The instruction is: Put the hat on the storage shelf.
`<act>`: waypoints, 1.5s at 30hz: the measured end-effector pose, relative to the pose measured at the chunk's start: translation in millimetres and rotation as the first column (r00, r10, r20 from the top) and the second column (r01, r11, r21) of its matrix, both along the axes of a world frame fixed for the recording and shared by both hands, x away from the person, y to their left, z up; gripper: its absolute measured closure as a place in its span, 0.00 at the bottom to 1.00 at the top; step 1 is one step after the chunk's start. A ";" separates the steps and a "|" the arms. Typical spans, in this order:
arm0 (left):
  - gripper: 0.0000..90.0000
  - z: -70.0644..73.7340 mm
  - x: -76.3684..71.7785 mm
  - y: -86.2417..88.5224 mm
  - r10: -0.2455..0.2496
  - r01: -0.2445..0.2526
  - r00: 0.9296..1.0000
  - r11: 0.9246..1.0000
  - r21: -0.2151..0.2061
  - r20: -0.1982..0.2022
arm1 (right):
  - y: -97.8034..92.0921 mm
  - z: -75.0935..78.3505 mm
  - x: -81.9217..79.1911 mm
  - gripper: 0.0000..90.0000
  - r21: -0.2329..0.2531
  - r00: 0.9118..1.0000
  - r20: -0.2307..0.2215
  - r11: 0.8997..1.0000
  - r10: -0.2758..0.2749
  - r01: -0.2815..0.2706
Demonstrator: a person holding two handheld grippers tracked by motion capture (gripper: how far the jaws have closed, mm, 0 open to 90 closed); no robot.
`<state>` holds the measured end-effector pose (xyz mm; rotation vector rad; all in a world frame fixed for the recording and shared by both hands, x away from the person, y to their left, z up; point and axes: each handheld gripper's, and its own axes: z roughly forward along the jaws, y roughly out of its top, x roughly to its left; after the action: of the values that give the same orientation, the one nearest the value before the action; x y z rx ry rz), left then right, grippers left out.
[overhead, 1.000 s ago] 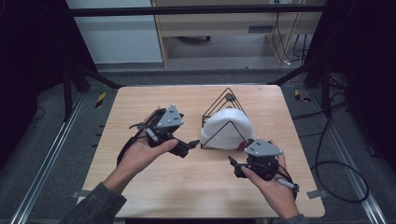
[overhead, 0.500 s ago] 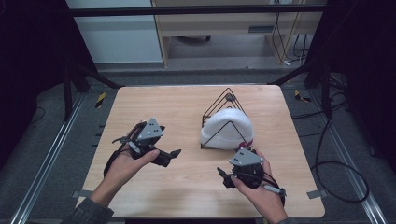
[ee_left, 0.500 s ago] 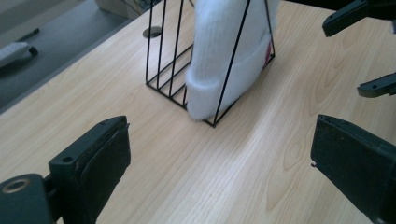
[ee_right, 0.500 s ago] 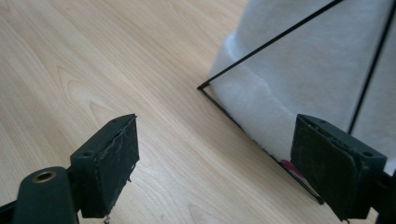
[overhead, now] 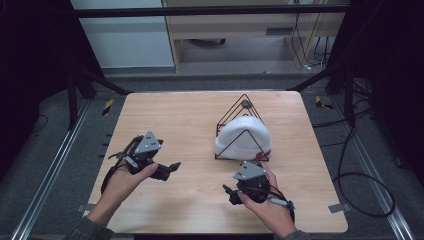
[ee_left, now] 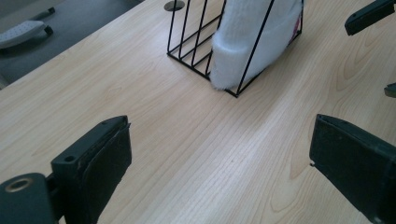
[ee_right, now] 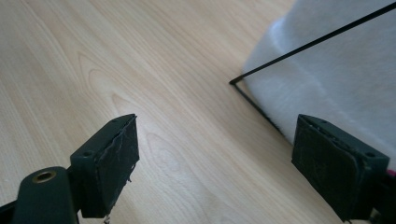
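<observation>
Pale wood, with a fine straight grain, makes up the square surface [overhead: 200, 115] seen from the high view, which stands on a dark grey floor [overhead: 50, 150] between metal frame rails. Toward the back right of the surface sits a black wire rack [overhead: 243, 107] shaped like a tent, with a row of thin upright bars along one side. Inside the rack rests a white knitted hat [overhead: 242, 137], fuzzy in texture, bulging against the wires, with a small pink patch showing at its lower right edge. Two hands come in from the near edge, each holding a tool. On the left, the left hand [overhead: 125, 180] holds the left tool [overhead: 172, 165] above the surface, pointing right toward the rack and well apart from it; in the left gripper view its two black jaws stand wide apart with bare wood between them, so it is released and holds nothing. On the right, the right hand [overhead: 265, 205] holds the right tool [overhead: 230, 192] near the front corner of the rack; in the right gripper view its jaws also stand wide apart and grasp nothing, with the right jaw just beside the hat and the wire base. A grey three-cornered plate tops each tool.
</observation>
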<state>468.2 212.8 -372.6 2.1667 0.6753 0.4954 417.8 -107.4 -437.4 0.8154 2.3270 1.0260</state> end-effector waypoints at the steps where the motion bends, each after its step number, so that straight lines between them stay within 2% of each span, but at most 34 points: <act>1: 0.06 -4.1 -1.0 3.3 0.010 -0.010 1.000 1.000 -0.001 -0.007 | 2.7 -3.3 0.8 0.17 -0.003 1.000 -0.011 1.000 0.005 -0.005; 5: 0.06 -12.1 -1.4 10.5 0.022 -0.022 1.000 1.000 0.009 -0.011 | 7.8 -10.6 4.5 0.17 0.005 0.999 -0.034 1.000 0.019 -0.019; 6: 0.06 -15.5 -0.8 13.4 0.034 -0.034 0.999 0.999 0.005 -0.016 | 12.1 -15.8 9.3 0.17 0.009 0.998 -0.054 1.000 0.026 -0.025; 7: 0.06 -22.4 0.7 20.1 0.056 -0.056 0.998 0.998 0.003 -0.028 | 14.6 -18.3 11.8 0.17 0.010 0.998 -0.060 1.000 0.026 -0.026; 9: 0.06 -25.9 1.5 23.5 0.066 -0.066 0.997 0.998 0.002 -0.033 | 20.1 -22.7 16.2 0.18 0.009 0.997 -0.071 0.999 0.031 -0.031; 11: 0.06 -37.7 4.0 33.8 0.095 -0.095 0.994 0.995 -0.002 -0.057 | 25.8 -26.8 20.9 0.20 0.014 0.995 -0.088 0.999 0.036 -0.035; 13: 0.06 -40.9 4.7 36.3 0.101 -0.102 0.993 0.995 -0.003 -0.065 | 30.3 -30.4 24.9 0.21 0.024 0.993 -0.105 0.999 0.047 -0.045; 14: 0.06 -46.3 5.9 40.2 0.112 -0.112 0.991 0.994 0.002 -0.078 | 30.3 -30.4 24.9 0.21 0.024 0.993 -0.105 0.999 0.047 -0.045; 16: 0.06 -58.5 8.8 49.9 0.135 -0.135 0.985 0.991 0.005 -0.105 | 38.2 -38.4 31.4 0.21 0.033 0.988 -0.142 0.998 0.053 -0.048; 18: 0.06 -66.1 10.6 56.5 0.152 -0.152 0.981 0.988 0.005 -0.121 | 41.9 -41.9 33.8 0.20 0.037 0.987 -0.149 0.998 0.051 -0.046; 19: 0.06 -66.1 10.6 56.5 0.152 -0.152 0.981 0.988 0.005 -0.121 | 44.0 -43.5 35.0 0.20 0.037 0.987 -0.153 0.998 0.049 -0.044; 20: 0.06 -73.0 12.6 62.3 0.166 -0.168 0.977 0.986 0.001 -0.136 | 46.1 -45.0 36.2 0.20 0.037 0.987 -0.156 0.998 0.047 -0.042; 21: 0.06 -73.0 12.6 62.3 0.166 -0.168 0.977 0.986 0.001 -0.136 | 46.1 -45.0 36.2 0.20 0.037 0.987 -0.156 0.998 0.047 -0.042; 25: 0.07 -82.7 15.4 68.8 0.190 -0.192 0.969 0.981 0.003 -0.156 | 53.1 -50.9 40.4 0.18 0.037 0.984 -0.173 0.999 0.039 -0.034; 30: 0.07 -92.6 15.2 72.9 0.202 -0.206 0.965 0.979 -0.005 -0.168 | 58.4 -55.5 42.8 0.17 0.041 0.982 -0.188 0.999 0.032 -0.025; 32: 0.07 -96.5 14.9 74.4 0.210 -0.212 0.963 0.977 0.006 -0.169 | 61.2 -57.0 43.7 0.16 0.039 0.981 -0.191 0.999 0.029 -0.022; 36: 0.07 -101.7 14.8 78.6 0.229 -0.229 0.960 0.973 0.013 -0.160 | 65.9 -59.0 46.4 0.15 0.039 0.982 -0.188 0.999 0.015 -0.008; 38: 0.07 -105.1 16.2 82.2 0.245 -0.246 0.956 0.969 0.014 -0.161 | 68.2 -60.8 49.1 0.15 0.039 0.982 -0.189 0.999 0.009 -0.002; 43: 0.07 -106.4 18.1 84.0 0.250 -0.251 0.956 0.968 0.013 -0.151 | 70.1 -64.3 52.5 0.15 0.037 0.982 -0.191 0.999 -0.008 0.015; 45: 0.07 -109.6 20.2 84.0 0.260 -0.260 0.954 0.965 0.023 -0.149 | 71.6 -67.3 54.8 0.15 0.037 0.979 -0.201 0.999 -0.014 0.022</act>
<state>488.4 296.8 -482.3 2.1442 1.0532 0.4710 472.6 -35.8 -504.7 0.9954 2.4681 1.0257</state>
